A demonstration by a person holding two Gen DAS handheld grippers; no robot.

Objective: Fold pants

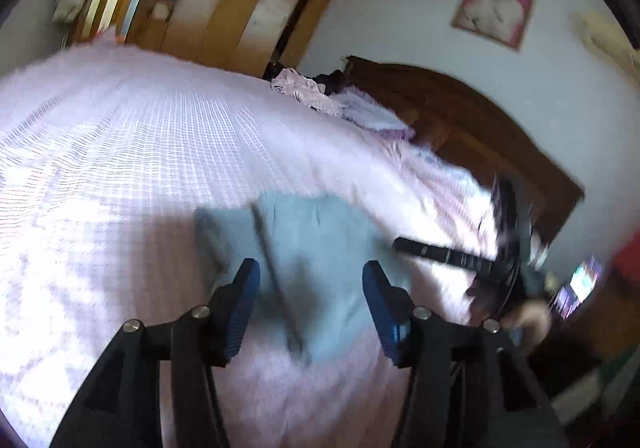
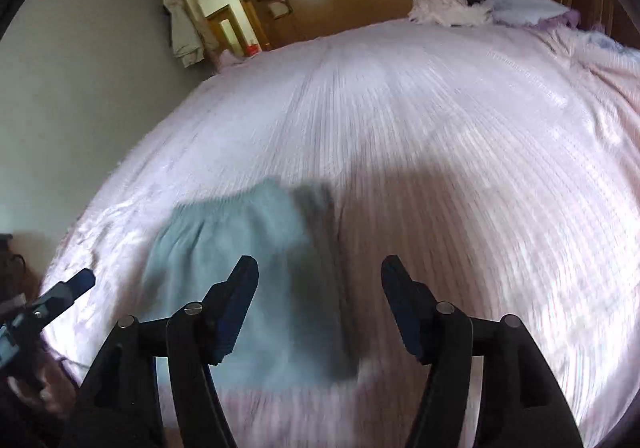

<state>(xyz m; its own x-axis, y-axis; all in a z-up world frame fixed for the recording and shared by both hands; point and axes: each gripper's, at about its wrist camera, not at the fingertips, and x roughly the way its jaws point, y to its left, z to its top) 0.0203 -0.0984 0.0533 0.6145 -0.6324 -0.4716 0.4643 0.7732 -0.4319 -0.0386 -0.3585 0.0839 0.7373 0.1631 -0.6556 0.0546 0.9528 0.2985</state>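
Now folded pants [image 2: 248,280] on bed [image 2: 440,127]

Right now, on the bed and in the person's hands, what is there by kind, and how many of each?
Folded grey-blue cloth pants: 1
Pale lilac pillows at the wooden headboard: 1
Heaps of crumpled pink clothing: 1
Black two-finger tools with blue pads, left and right, jaws apart: 2
Total: 5

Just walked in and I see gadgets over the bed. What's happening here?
A person holds two grippers over a bed to fold grey-blue pants. The pants lie in a compact bundle on the pink cover. The left gripper and right gripper both stand open, gripping nothing.
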